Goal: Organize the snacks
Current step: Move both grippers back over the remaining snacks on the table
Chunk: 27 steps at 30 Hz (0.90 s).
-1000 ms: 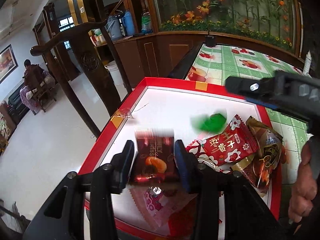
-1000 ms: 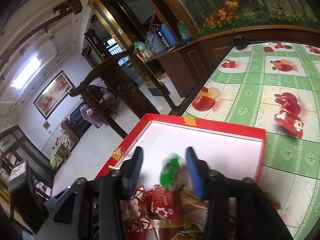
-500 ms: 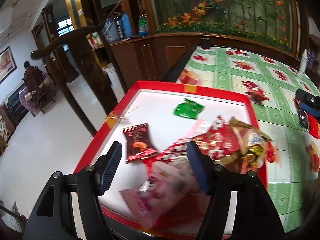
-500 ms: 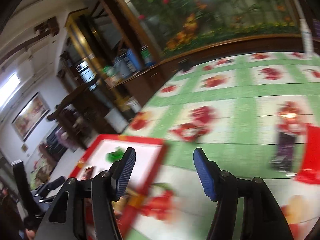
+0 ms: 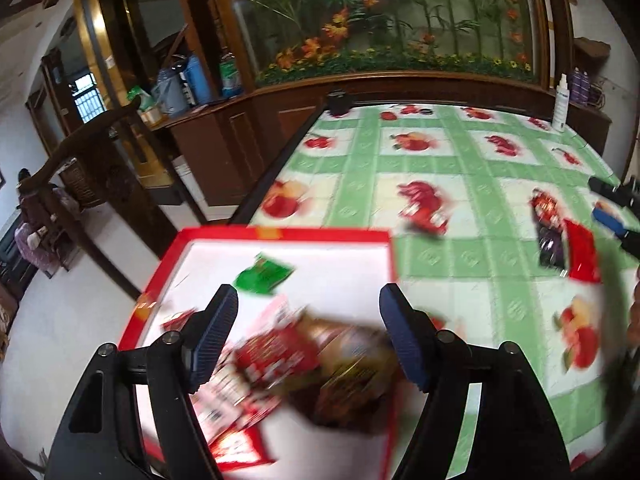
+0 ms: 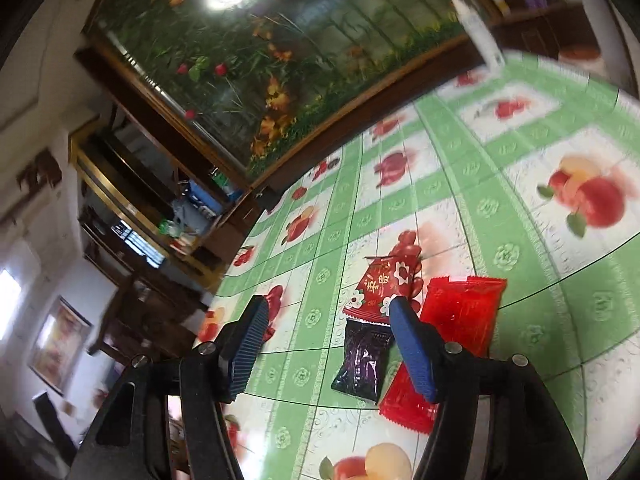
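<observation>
My left gripper [image 5: 308, 336] is open and empty above a red-rimmed white tray [image 5: 288, 234]. In the tray lie a green packet [image 5: 262, 274], a red packet [image 5: 276, 360] and a brown-gold packet [image 5: 352, 372], blurred. My right gripper [image 6: 326, 346] is open and empty over the green tablecloth. Just ahead of it lie a red flowered packet [image 6: 380, 284], a dark purple packet [image 6: 364, 360] and a plain red packet [image 6: 460, 312]. These packets [image 5: 560, 236] and the right gripper's tips [image 5: 612, 208] show at the right edge of the left wrist view.
The table has a green checked cloth with fruit prints [image 5: 440, 152]. A white spray bottle [image 5: 561, 100] stands at its far right corner. A dark wooden chair [image 5: 80, 160] stands left of the table. A wooden cabinet with a flower panel [image 5: 380, 20] runs behind.
The left gripper let go of the dark snack packet and opened, then swung right over the tray. The right gripper dropped the green packet in the tray and moved right to the packets on the cloth.
</observation>
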Available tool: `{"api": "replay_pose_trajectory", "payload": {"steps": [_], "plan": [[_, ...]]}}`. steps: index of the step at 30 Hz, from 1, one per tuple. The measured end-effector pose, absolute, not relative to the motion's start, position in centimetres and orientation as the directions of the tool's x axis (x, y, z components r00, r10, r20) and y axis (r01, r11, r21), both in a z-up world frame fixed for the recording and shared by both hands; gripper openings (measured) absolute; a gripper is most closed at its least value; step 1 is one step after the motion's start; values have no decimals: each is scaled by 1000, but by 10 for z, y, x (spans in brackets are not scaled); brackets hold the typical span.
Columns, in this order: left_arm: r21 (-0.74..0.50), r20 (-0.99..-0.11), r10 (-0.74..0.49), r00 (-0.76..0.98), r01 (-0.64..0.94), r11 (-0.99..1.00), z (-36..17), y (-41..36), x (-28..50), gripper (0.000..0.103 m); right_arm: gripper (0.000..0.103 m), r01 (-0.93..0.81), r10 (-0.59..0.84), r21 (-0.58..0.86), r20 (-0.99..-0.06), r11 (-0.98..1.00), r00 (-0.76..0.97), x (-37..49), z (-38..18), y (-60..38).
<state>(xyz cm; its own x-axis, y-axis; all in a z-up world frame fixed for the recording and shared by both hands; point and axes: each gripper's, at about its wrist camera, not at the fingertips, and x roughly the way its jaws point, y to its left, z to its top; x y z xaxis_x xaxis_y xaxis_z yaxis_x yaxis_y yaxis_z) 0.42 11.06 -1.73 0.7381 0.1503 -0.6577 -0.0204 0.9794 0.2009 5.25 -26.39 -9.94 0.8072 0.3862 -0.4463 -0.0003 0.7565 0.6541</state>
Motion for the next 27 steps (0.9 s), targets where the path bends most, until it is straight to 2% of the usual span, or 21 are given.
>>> {"api": "replay_pose_trajectory", "payload": {"steps": [7, 10, 12, 15, 22, 27], "plan": [[193, -725, 161, 670, -27, 981, -14, 83, 84, 73, 65, 22, 505, 783, -423, 622, 753, 91, -123, -286], [159, -760, 133, 636, -16, 987, -17, 79, 114, 73, 65, 1, 554, 801, -415, 599, 722, 98, -125, -281], [132, -781, 111, 615, -11, 991, -17, 76, 132, 73, 65, -25, 580, 775, -450, 631, 679, 102, -122, -267], [108, -798, 102, 593, -25, 994, -17, 71, 155, 73, 65, -33, 558, 716, -514, 697, 651, 104, -118, -250], [97, -875, 90, 475, -10, 995, -54, 51, 188, 73, 66, 54, 461, 681, -549, 730, 698, 106, -115, -262], [92, -899, 78, 431, 11, 996, -73, 42, 188, 73, 66, 81, 452, 670, -580, 738, 678, 124, -120, -263]]}}
